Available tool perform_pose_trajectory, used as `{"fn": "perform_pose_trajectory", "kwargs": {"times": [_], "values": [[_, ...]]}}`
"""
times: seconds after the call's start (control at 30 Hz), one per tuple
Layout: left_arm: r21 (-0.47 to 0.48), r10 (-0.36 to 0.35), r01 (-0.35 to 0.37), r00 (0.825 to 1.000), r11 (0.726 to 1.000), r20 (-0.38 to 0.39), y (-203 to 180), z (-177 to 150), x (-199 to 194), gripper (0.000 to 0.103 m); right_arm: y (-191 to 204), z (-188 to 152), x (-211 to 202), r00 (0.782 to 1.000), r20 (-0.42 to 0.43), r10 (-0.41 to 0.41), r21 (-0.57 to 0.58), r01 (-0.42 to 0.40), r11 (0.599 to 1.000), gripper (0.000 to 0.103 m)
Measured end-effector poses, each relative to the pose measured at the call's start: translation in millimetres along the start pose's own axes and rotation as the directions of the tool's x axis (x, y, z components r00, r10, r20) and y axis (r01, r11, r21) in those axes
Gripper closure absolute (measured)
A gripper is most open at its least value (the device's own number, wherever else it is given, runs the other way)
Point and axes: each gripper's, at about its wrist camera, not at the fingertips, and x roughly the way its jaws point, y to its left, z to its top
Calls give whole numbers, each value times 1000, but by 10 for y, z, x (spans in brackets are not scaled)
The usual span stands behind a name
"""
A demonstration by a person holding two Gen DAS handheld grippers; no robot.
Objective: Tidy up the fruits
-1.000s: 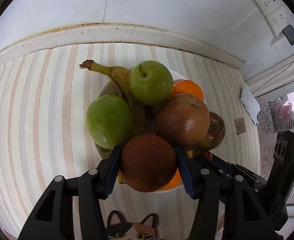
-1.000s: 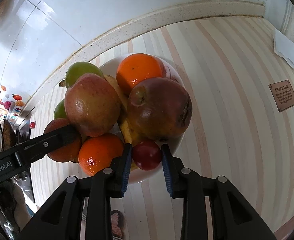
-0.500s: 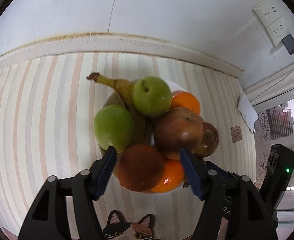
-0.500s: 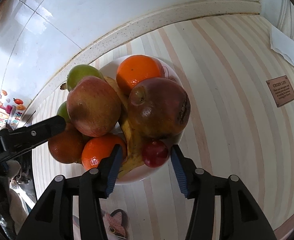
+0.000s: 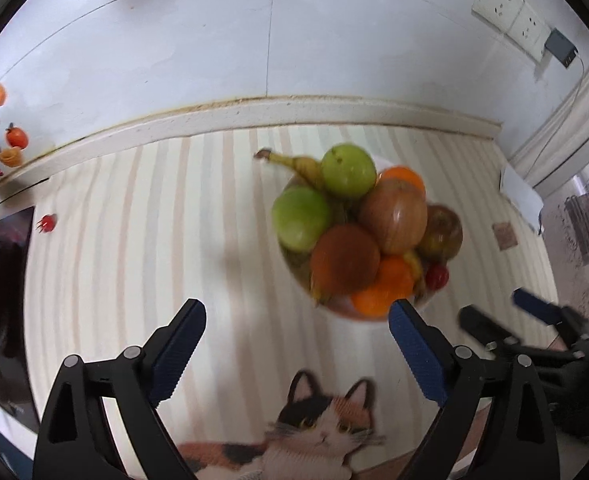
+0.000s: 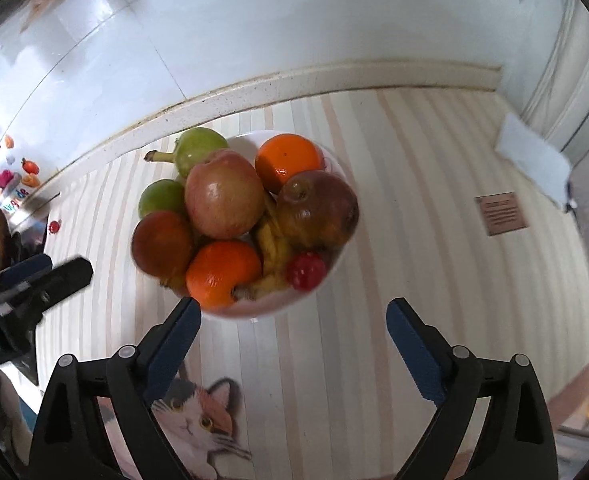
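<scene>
On the striped table, the white bowl (image 6: 336,168) holds two green apples (image 6: 200,148), two oranges (image 6: 288,162), three reddish fruits (image 6: 224,200), one small red fruit (image 6: 306,271) and seemingly one banana (image 6: 274,246). Left gripper (image 5: 297,320) and right gripper (image 6: 293,320) both gape wide, empty, short of the bowl.

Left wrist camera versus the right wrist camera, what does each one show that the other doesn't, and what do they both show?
Only the left wrist view shows the wall sockets with a plugged-in adapter, and the open right gripper from outside.

Only the right wrist view shows the orange at the back of the bowl unobstructed, and the left gripper from the side.

Both show the white bowl piled with fruit, the green apples, the banana, the small red fruit, the striped cloth, the cat picture and the brown label.
</scene>
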Motion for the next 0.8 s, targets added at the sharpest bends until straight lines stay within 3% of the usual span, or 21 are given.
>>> {"fn": "perform_pose_trajectory", "kwargs": {"times": [0.37,0.6,0.8], "values": [[18,7,-9,995,1000,95,-190,-379,-657,9,113,-287,-958,991,129,-31,-20,34,999,6],[3,15,-16,984,1000,179,-351,-610,-1205,9,28,-505,-1657,972,236,-20,-29,28,999,5],[-31,49,-42,963,999,266,-508,-926,-1680,9,-38,-794,-2193,950,313,14,-72,9,997,5]]}}
